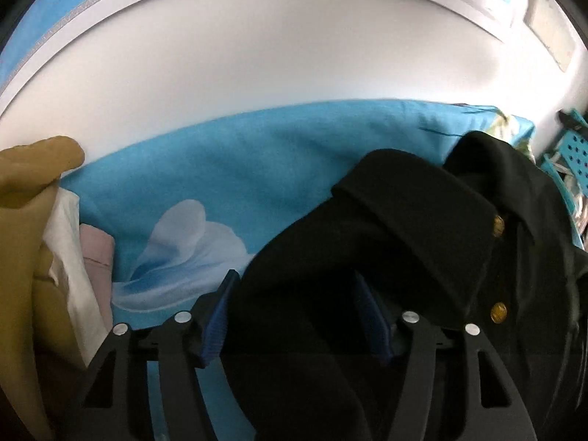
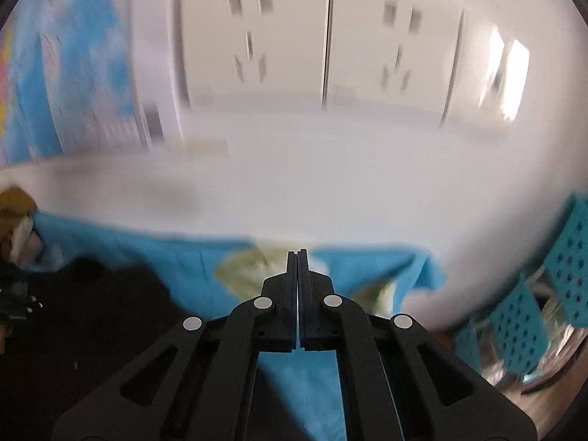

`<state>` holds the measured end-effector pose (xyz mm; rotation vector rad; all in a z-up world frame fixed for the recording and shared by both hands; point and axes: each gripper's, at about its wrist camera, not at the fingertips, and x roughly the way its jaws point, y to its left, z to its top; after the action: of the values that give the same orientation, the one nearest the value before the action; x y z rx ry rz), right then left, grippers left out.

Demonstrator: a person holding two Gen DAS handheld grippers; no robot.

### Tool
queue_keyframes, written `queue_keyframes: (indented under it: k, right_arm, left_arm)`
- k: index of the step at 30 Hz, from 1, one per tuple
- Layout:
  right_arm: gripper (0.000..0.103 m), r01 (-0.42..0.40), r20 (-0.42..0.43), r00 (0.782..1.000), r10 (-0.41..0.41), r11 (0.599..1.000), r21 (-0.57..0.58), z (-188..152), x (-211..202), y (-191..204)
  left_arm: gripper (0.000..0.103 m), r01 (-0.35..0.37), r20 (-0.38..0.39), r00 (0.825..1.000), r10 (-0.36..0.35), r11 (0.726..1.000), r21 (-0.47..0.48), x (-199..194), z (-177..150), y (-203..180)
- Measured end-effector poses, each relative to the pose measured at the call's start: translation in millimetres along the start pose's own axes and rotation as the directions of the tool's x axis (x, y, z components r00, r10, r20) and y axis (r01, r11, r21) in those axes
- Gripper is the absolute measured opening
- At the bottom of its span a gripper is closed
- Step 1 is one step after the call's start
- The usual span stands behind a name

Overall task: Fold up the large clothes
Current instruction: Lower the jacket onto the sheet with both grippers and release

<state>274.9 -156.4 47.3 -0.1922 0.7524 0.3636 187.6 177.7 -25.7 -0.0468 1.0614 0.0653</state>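
A black garment [image 1: 397,228] with gold buttons lies on a blue flowered bedsheet [image 1: 228,169]. In the left wrist view my left gripper [image 1: 294,316] has its blue-padded fingers spread wide, with a fold of the black cloth lying between them. In the right wrist view my right gripper [image 2: 297,257] is shut and empty, held above the sheet [image 2: 191,268] and pointing at the white wall. Part of the black garment [image 2: 92,312] shows at that view's lower left. The right view is blurred.
Folded clothes, a mustard one [image 1: 25,191], a white one and a pink one [image 1: 97,257], lie stacked at the left. A teal perforated basket [image 2: 551,294] stands right of the bed. Wall sockets [image 2: 323,44] are ahead.
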Motion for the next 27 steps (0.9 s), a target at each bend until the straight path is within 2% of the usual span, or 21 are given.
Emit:
queue_keyframes:
  k: [1,2,3,4,6,8,10,11,12,13,14,15,17,18,20,21,23,25,27]
  right_arm:
    - [0.002,-0.003,-0.004,1.0,0.003,1.0,-0.013,-4.1,1.1,2.8]
    - [0.022,-0.028,-0.022,0.999,0.028,1.0,-0.008,-8.5,3.8,5.4]
    - [0.065,-0.106,-0.075,0.991,0.107,0.994,0.022,-14.6,10.6,6.3]
    - [0.077,-0.145,-0.116,0.982,0.148,0.989,0.04,-16.9,17.3,5.2]
    - [0.081,-0.15,-0.145,0.978,0.15,0.989,0.007,-27.0,25.8,14.5]
    - [0.092,-0.167,-0.199,0.967,0.159,0.986,-0.025,-36.2,34.3,27.3]
    - [0.092,-0.24,-0.261,0.938,0.229,0.971,-0.011,-47.0,47.8,32.7]
    - [0.077,-0.245,-0.279,0.932,0.232,0.969,-0.012,-49.3,53.3,35.9]
    - [0.057,-0.236,-0.293,0.93,0.22,0.972,-0.02,-53.2,58.1,39.3]
    - [0.011,-0.237,-0.304,0.928,0.217,0.971,-0.032,-54.7,58.4,43.0]
    - [0.01,-0.234,-0.308,0.927,0.212,0.971,-0.038,-55.4,59.0,44.5]
    - [0.009,-0.228,-0.287,0.936,0.204,0.972,-0.05,-53.2,54.0,45.9]
    - [0.009,-0.167,-0.2,0.969,0.144,0.981,-0.103,-43.3,37.0,48.4]
    - [0.009,-0.128,-0.147,0.983,0.113,0.987,-0.093,-35.6,27.6,47.0]
    - [0.008,-0.107,-0.071,0.992,0.104,0.994,-0.036,-22.4,13.3,39.5]
    - [0.009,-0.096,-0.066,0.993,0.093,0.995,-0.034,-19.7,13.4,39.3]
    - [0.011,-0.015,-0.126,0.992,0.003,0.996,-0.093,-25.6,29.3,53.9]
    - [0.024,0.041,-0.213,0.974,-0.07,0.99,-0.138,-39.6,49.2,67.1]
    - [0.051,0.042,-0.218,0.974,-0.066,0.992,-0.115,-48.8,47.0,65.9]
  left_arm:
    - [0.064,-0.004,0.01,1.0,0.004,1.0,0.004,-4.1,-2.5,-0.1]
    - [0.066,0.005,0.022,1.0,-0.005,1.0,0.014,-10.7,-6.2,-0.7]
    - [0.067,0.016,0.033,0.999,-0.017,1.0,0.024,-16.9,-9.5,-1.9]
    - [0.068,0.025,0.045,0.999,-0.027,0.999,0.035,-24.9,-13.5,-2.6]
    - [0.072,0.062,0.072,0.995,-0.066,0.996,0.067,-44.7,-24.4,-4.6]
    - [0.077,0.097,0.091,0.99,-0.105,0.991,0.094,-67.2,-36.8,-6.5]
    - [0.079,0.138,0.106,0.983,-0.153,0.981,0.138,-87.6,-53.7,-14.5]
    - [0.081,0.157,0.108,0.979,-0.175,0.975,0.16,-97.2,-63.5,-16.2]
    - [0.081,0.173,0.113,0.974,-0.194,0.969,0.175,-106.7,-73.7,-16.9]
    - [0.081,0.184,0.116,0.972,-0.207,0.966,0.182,-111.0,-80.4,-21.8]
    - [0.081,0.204,0.121,0.966,-0.229,0.96,0.194,-120.3,-91.5,-20.8]
    - [0.081,0.221,0.125,0.961,-0.248,0.955,0.2,-128.7,-100.5,-18.4]
    - [0.081,0.251,0.128,0.952,-0.278,0.948,0.195,-138.9,-115.7,-11.7]
    - [0.082,0.268,0.13,0.947,-0.294,0.945,0.19,-143.6,-119.5,-9.6]
    - [0.083,0.307,0.139,0.933,-0.332,0.935,0.176,-151.7,-139.2,2.0]
    - [0.084,0.324,0.139,0.927,-0.348,0.93,0.172,-156.8,-149.5,7.3]
    - [0.084,0.337,0.142,0.921,-0.362,0.926,0.172,-159.8,-164.3,9.2]
    - [0.084,0.362,0.129,0.914,-0.384,0.917,0.167,-165.0,-186.7,16.1]
    - [0.084,0.385,0.103,0.909,-0.404,0.908,0.167,-169.9,-207.9,16.8]
